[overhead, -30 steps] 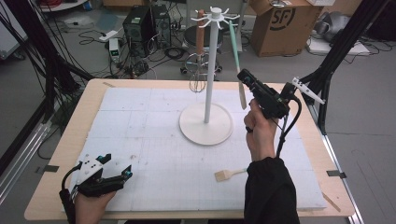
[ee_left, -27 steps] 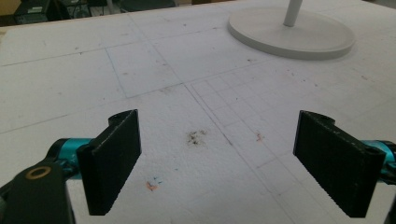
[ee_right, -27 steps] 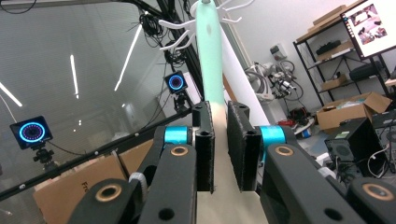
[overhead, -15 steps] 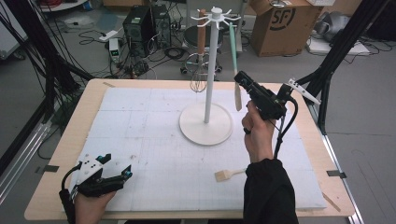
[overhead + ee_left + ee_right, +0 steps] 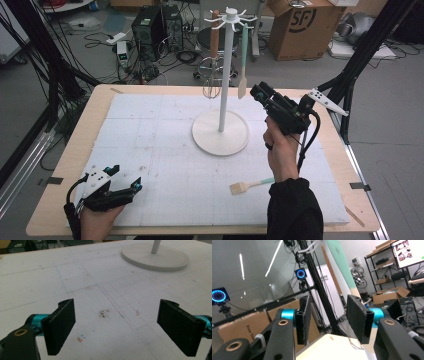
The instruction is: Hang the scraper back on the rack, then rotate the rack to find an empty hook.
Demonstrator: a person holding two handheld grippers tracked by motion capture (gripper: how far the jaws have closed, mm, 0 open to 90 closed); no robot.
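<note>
R tongs (image 5: pixel 256 91) held up just beside the mint spatula (image 5: pixel 243 60) hanging on the white rack (image 5: pixel 226 70); jaws just been opening, nothing btwn them, spatula apart from pads. L tongs (image 5: pixel 134 187) rest low at near-left of the surface (image 5: pixel 150 130), jaws wide, empty. Whisk (image 5: pixel 213 60) hangs on rack's other side. Small brush (image 5: pixel 250 185) lies near R forearm.

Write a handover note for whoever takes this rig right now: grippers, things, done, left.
Right gripper: raised beside the green spatula, jaws just been opening, nothing between them.
Left gripper: open, resting low on the white mat, holding nothing.
Rack: whisk and green spatula hang from its hooks.
Brush: lying on the mat near the right forearm.
Done: spatula hung.
Left: probably the brush.
</note>
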